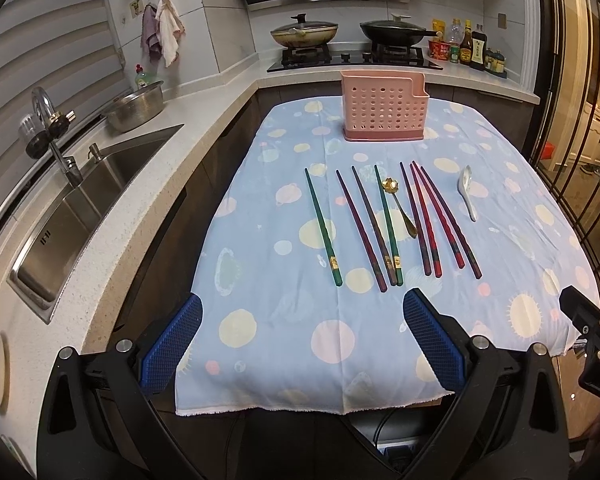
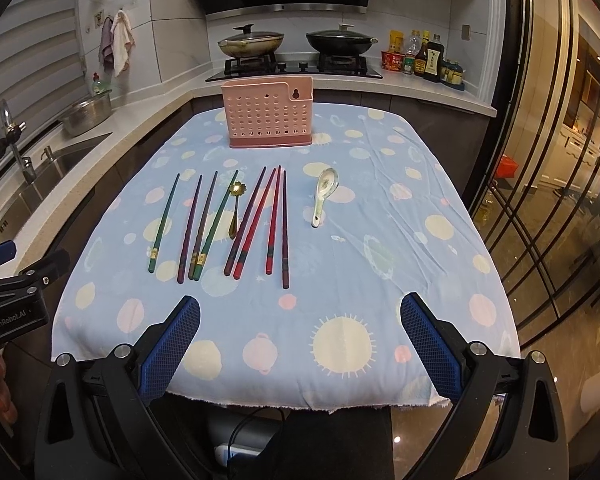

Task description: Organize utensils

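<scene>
Nothing has been picked up yet: both the left tool (image 1: 302, 312) and right tool (image 2: 300, 312) hang wide and empty over the near edge of the surface (image 2: 380, 264). The chopsticks (image 2: 220, 220), gold spoon (image 2: 234, 210) and white spoon (image 2: 324, 196) lie in a row mid-cloth, with the pink holder (image 2: 267, 120) standing empty-looking beyond them. Next, I'd guess, one tool reaches forward, pinches a single utensil and carries it to the holder.

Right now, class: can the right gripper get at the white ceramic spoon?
Probably yes. The right gripper is open, and the white ceramic spoon lies alone on the tablecloth, apart from the chopsticks.
</scene>
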Demonstrator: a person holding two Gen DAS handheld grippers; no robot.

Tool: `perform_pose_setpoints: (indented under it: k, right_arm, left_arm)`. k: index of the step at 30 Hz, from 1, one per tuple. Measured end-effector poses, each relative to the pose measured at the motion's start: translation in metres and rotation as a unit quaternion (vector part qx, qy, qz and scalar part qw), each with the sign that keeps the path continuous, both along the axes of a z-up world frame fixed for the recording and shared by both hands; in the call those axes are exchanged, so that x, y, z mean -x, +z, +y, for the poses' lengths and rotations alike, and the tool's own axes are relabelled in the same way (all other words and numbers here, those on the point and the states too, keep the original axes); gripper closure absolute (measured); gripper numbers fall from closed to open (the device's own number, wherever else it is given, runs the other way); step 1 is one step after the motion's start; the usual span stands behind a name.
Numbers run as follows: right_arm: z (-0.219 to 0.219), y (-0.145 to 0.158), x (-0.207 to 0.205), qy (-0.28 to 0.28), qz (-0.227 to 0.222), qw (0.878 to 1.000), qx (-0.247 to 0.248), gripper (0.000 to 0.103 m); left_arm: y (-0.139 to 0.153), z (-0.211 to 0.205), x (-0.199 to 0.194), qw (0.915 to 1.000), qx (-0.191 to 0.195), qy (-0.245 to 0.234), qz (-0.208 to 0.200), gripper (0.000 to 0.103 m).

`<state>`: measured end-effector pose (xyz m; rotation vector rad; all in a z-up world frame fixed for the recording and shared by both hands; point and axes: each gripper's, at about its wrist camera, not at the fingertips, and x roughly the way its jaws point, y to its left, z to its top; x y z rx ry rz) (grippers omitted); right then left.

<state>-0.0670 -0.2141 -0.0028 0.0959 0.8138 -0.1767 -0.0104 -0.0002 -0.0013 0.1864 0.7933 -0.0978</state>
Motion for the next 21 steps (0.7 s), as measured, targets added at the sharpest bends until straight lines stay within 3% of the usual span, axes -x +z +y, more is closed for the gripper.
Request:
perform_pose_setpoints:
  k: [21]
  right_arm:
    - [-0.028,-0.033,-0.043,-0.03,0.032,0.999,-0.006,0.007]
  left_arm:
    - [-0.035,-0.009,-0.051,0.9991,-0.011,0.003,0.042,0.007]
